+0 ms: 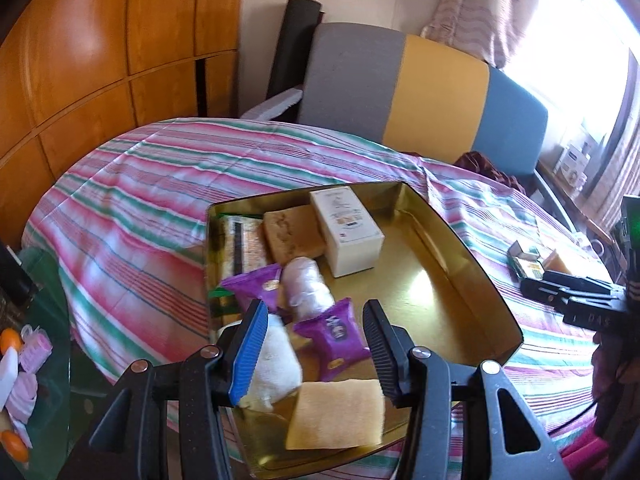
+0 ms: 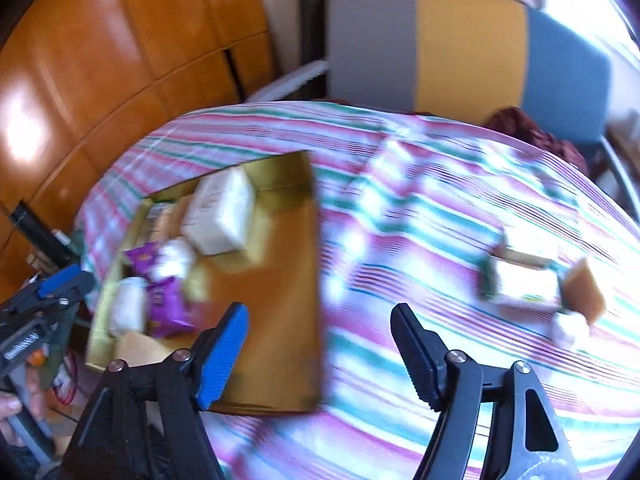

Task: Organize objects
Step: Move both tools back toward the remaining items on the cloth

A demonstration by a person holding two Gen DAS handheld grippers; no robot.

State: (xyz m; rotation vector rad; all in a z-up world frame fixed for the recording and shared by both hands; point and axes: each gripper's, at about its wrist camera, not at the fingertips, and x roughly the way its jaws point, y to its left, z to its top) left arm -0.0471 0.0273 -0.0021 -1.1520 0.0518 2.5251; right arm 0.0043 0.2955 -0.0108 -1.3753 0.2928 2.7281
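Note:
A gold tin box (image 1: 460,256) lies on the striped cloth and holds a white carton (image 1: 348,232), a brown sponge (image 1: 292,232), two purple packets (image 1: 336,336), a wrapped white roll (image 1: 308,284), a white plush lump (image 1: 276,356) and a yellow sponge (image 1: 336,412). My left gripper (image 1: 316,316) is open and empty above the near end of the box. My right gripper (image 2: 320,320) is open and empty over the cloth by the box's right edge (image 2: 316,280). The right wrist view is blurred. A green-white box (image 2: 524,284) and a tan sponge (image 2: 584,292) lie on the cloth to the right.
A grey, yellow and blue chair (image 1: 420,88) stands behind the table. Wooden cabinets (image 1: 100,52) fill the left. A green side surface (image 1: 24,356) at lower left holds pink and orange items. The right gripper's body shows at the right edge (image 1: 580,296).

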